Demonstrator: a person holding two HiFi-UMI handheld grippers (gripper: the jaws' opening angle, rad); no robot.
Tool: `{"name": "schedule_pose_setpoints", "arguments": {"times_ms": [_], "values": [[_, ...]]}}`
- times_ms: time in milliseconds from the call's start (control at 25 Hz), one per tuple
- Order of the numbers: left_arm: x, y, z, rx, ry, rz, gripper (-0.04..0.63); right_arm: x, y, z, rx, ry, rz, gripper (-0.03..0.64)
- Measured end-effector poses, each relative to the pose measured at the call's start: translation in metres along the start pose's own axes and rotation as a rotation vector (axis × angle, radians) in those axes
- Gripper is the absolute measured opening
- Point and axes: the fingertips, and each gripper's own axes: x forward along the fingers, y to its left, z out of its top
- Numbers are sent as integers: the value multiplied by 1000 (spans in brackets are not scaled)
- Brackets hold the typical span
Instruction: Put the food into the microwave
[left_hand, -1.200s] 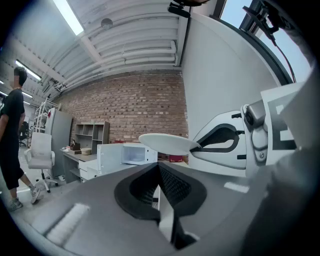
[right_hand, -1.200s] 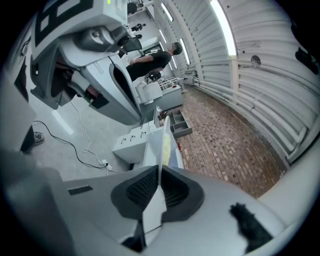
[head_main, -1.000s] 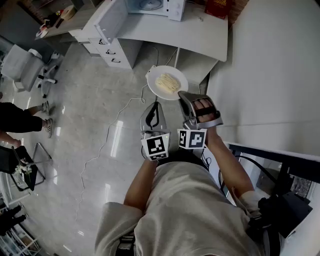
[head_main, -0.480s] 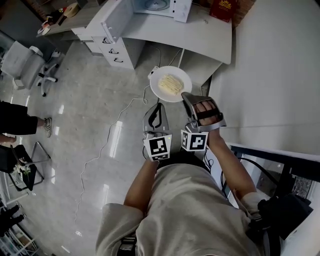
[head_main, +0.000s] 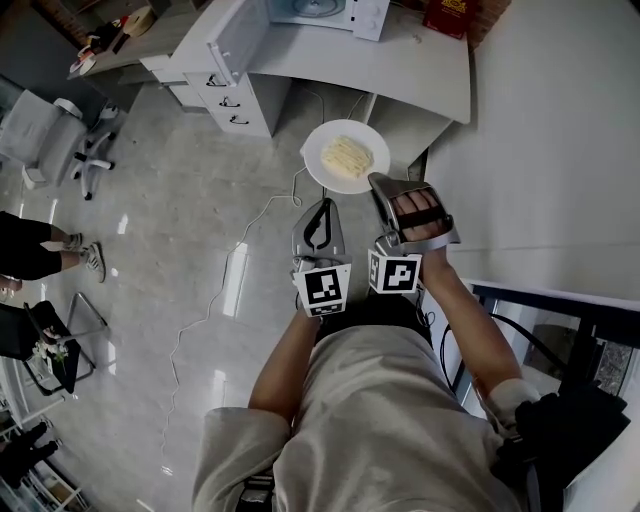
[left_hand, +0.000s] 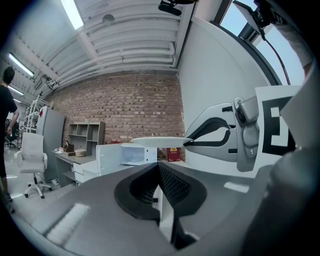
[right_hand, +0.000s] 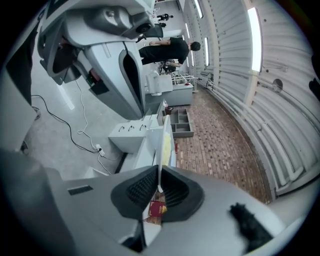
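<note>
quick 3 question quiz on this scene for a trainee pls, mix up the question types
1. Multiple choice: what does the right gripper hold?
A) a cup
B) the rim of a white plate of food
C) nothing

2. True or false: the left gripper also clamps the plate.

3. Fill in: the microwave stands on a white ____.

Key:
1. B
2. False: its jaws are shut with nothing between them, beside the plate.
3. desk
</note>
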Motion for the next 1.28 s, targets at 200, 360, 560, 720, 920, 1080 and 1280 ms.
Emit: {"name": "schedule_pose_setpoints", "arguments": {"times_ms": [200, 360, 560, 720, 920, 1080, 1280], "values": [[10, 16, 0, 4, 9, -11, 6, 15, -3, 5, 21, 0, 6, 23], [23, 28, -2, 15, 28, -9, 6, 36, -4, 2, 29, 1, 17, 23], [59, 50, -4, 14, 36, 24, 6, 77, -16, -14, 39, -7, -3, 23], [115, 68, -2, 12, 36, 49, 6, 134, -24, -31, 52, -19, -4, 23], [150, 77, -8, 10, 45, 56, 6, 166, -32, -39, 53, -28, -17, 23], [210, 84, -6, 9, 70, 67, 7, 223, -39, -64, 64, -38, 8, 23], [257, 89, -11, 18, 98, 80, 6, 265, -41, -86, 56, -56, 18, 23]]}}
